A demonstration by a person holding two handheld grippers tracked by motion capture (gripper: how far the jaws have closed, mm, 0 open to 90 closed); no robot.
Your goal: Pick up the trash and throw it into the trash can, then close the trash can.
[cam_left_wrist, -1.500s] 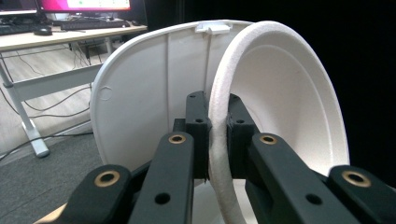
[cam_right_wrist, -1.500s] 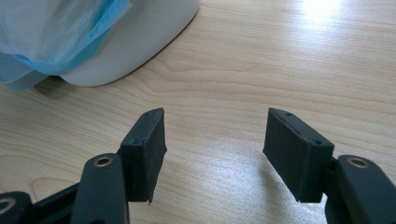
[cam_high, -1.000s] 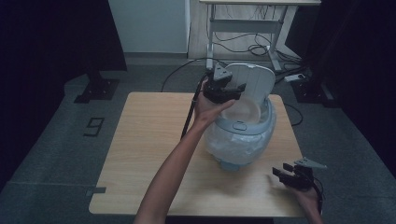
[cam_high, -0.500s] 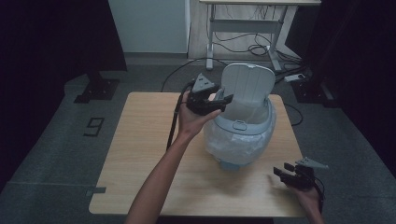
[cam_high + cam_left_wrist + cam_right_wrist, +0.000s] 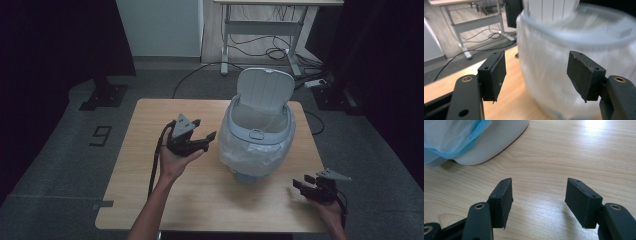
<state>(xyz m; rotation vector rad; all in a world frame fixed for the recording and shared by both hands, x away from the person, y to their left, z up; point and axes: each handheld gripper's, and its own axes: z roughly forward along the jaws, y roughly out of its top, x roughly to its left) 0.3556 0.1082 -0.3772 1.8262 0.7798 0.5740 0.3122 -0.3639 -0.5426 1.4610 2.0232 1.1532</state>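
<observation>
Wooden table point(image 5: 150, 200), far right: lined bin point(image 5: 257, 145), lid point(image 5: 264, 90) already raised. Left gripper point(image 5: 200, 134) beside it, jaws just opened wider, empty; right gripper point(image 5: 304, 184) near corner, open, empty. Bin contents pending.

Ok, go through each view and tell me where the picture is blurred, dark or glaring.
High view: sharp, but dim, with near-black surroundings; the bin casts a soft shadow on the table. Left gripper view: the bin smears with motion blur, while the left gripper jaws stay crisp. Right gripper view: sharp, with bright glare on the wood at top right and between the jaws.
</observation>
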